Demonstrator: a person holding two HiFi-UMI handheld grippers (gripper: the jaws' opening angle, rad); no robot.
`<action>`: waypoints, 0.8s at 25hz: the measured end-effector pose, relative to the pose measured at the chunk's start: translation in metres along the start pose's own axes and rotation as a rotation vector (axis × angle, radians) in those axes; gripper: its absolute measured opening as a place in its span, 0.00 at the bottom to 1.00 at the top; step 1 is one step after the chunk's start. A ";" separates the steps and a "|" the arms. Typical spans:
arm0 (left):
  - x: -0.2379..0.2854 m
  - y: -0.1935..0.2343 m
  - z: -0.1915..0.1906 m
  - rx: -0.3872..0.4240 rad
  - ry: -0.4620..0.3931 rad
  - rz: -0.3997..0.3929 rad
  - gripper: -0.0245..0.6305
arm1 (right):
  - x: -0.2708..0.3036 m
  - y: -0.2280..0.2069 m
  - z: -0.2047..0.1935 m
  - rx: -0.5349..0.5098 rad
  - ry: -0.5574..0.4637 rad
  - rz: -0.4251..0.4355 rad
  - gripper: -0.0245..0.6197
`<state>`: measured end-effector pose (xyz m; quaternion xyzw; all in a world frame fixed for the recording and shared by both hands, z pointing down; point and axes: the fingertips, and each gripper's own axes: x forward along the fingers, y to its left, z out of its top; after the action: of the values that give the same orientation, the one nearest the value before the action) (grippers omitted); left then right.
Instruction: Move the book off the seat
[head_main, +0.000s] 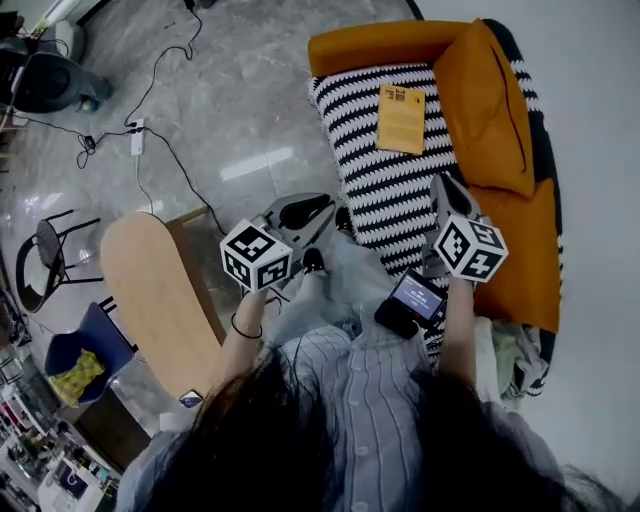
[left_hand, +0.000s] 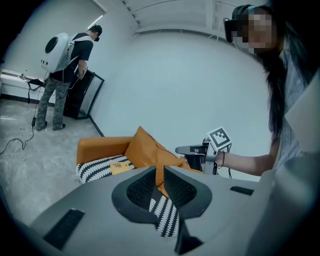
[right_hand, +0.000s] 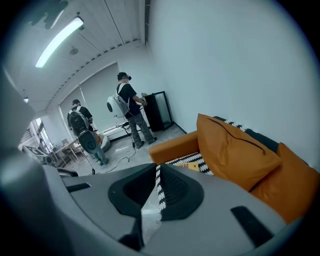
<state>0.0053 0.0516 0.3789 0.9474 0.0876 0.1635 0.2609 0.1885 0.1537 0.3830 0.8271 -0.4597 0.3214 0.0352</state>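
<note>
A yellow book (head_main: 402, 118) lies flat on the black-and-white striped blanket (head_main: 380, 180) that covers the seat of an orange sofa (head_main: 375, 42). It also shows as a small yellow book (left_hand: 120, 167) in the left gripper view and as a book (right_hand: 192, 165) in the right gripper view. My left gripper (head_main: 318, 207) hangs in front of the sofa's near edge, shut and empty. My right gripper (head_main: 446, 186) hovers over the blanket beside the orange cushion (head_main: 490, 110), shut with nothing in it. Both are well short of the book.
An oval wooden table (head_main: 150, 290) stands at my left, with a blue chair (head_main: 75, 355) and a black stool (head_main: 45, 255) beyond it. Cables and a power strip (head_main: 137, 135) lie on the marble floor. People with backpacks (right_hand: 127, 107) stand far off by a dark cabinet.
</note>
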 end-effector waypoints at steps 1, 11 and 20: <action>0.011 0.004 -0.001 -0.009 0.008 -0.003 0.10 | 0.008 -0.009 -0.002 0.006 0.008 -0.002 0.09; 0.123 0.051 -0.012 0.021 0.141 -0.045 0.10 | 0.092 -0.095 -0.033 -0.021 0.110 0.003 0.10; 0.213 0.118 -0.062 0.015 0.262 -0.039 0.11 | 0.189 -0.149 -0.096 -0.075 0.200 0.092 0.10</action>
<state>0.1913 0.0336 0.5468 0.9180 0.1403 0.2801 0.2431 0.3271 0.1336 0.6011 0.7671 -0.5030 0.3861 0.0971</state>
